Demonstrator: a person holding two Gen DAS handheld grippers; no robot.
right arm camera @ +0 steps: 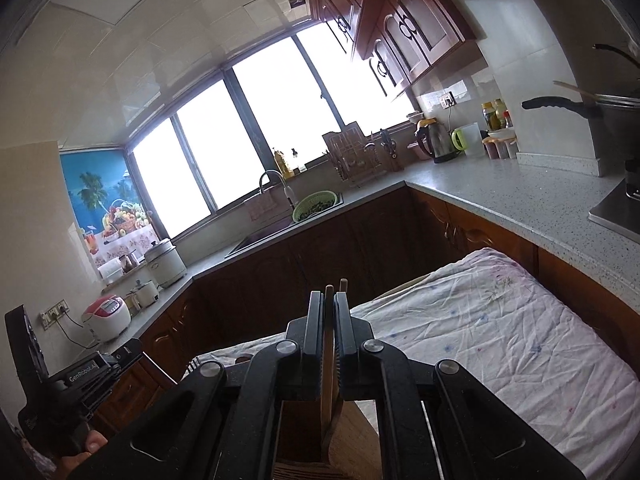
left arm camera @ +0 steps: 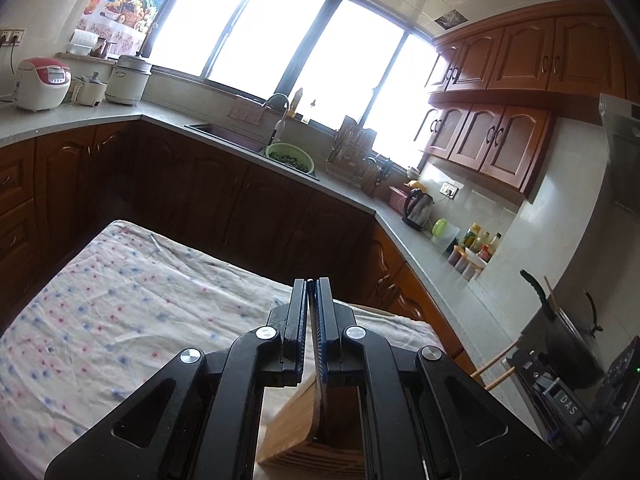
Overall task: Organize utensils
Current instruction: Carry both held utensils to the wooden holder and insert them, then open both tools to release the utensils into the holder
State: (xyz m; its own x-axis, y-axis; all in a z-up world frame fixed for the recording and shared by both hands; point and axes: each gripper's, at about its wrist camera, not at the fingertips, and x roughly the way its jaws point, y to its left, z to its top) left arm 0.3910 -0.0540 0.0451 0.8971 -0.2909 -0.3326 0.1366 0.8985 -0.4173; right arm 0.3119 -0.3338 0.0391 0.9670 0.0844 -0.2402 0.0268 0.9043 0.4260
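Black fingers of the left gripper (left arm camera: 311, 284) fill the lower middle of the left wrist view. Its jaws are pressed together on a thin strip (left arm camera: 319, 380) that we see only edge-on; what the strip is we cannot tell. The right gripper (right arm camera: 329, 296) stands the same way in its own view, jaws closed on a pair of wooden chopsticks (right arm camera: 328, 360) whose tips poke up past the fingertips at 12 o'clock.

Largest in both views is the grey counter (right arm camera: 520, 196). It runs round the kitchen above dark wooden cupboard doors, from 9 o'clock to 3 o'clock in the left wrist view.

Next comes the table (left arm camera: 120, 300), draped in a wrinkled white cloth with small red and blue flowers. It spreads toward 9 o'clock of the left gripper, and toward 3 o'clock of the right gripper.

A slatted wooden box (left arm camera: 296, 432) sits on that cloth, directly under both tools at 6 o'clock. The thin strip reaches down into its open top, and the chopsticks run down toward its top as well; whether either touches the box we cannot tell.

On the counter, a white and red rice cooker (left arm camera: 40, 84) stands at 10 o'clock in the left wrist view. A steel kettle (left arm camera: 418, 210) stands at 2 o'clock, and a green colander (left arm camera: 290, 157) rests at the sink's edge at 12 o'clock.

A hand (right arm camera: 88, 446) shows at 8 o'clock in the right wrist view, wrapped round the other tool's grip.
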